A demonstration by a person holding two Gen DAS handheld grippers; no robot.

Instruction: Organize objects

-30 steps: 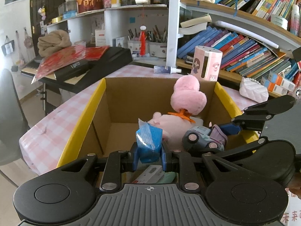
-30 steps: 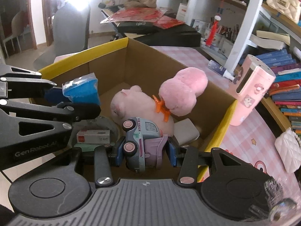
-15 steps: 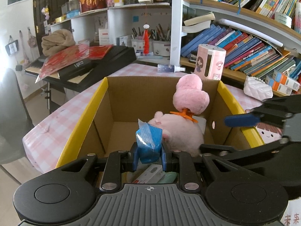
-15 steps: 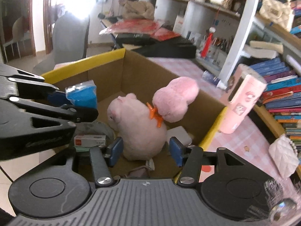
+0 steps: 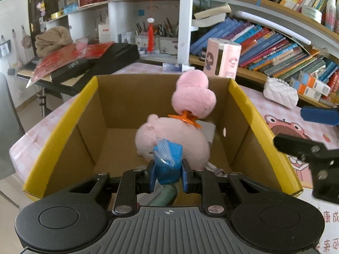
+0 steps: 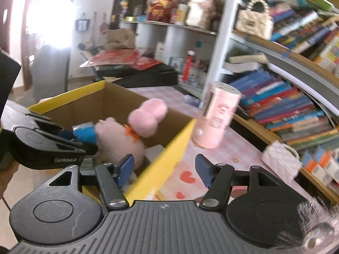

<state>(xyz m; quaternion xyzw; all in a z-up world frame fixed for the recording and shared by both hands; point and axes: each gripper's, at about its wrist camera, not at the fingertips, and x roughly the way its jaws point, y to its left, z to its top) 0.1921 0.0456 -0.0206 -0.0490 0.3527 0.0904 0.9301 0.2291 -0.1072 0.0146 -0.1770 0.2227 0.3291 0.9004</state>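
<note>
A cardboard box with yellow rim flaps (image 5: pixel 239 131) (image 6: pixel 161 156) stands on the pink checked table. A pink plush pig (image 5: pixel 175 141) (image 6: pixel 125 137) lies inside it. My left gripper (image 5: pixel 167 173) is shut on a blue packet in clear wrap (image 5: pixel 167 160) (image 6: pixel 84 132), held over the box's near side. My right gripper (image 6: pixel 165 169) is open and empty, raised over the box's right rim. It shows at the right edge of the left wrist view (image 5: pixel 317 135). The toy car is hidden.
A pink cylinder canister (image 5: pixel 222 60) (image 6: pixel 216 122) stands on the table behind the box. A white quilted purse (image 5: pixel 279 94) (image 6: pixel 281 160) lies to the right. Bookshelves (image 5: pixel 275 48) run behind. A black keyboard with red paper (image 5: pixel 84 63) sits at the left.
My right gripper opened, dropped the toy car into the box, then rose and swung right out of the box. My left gripper stayed shut on the blue packet.
</note>
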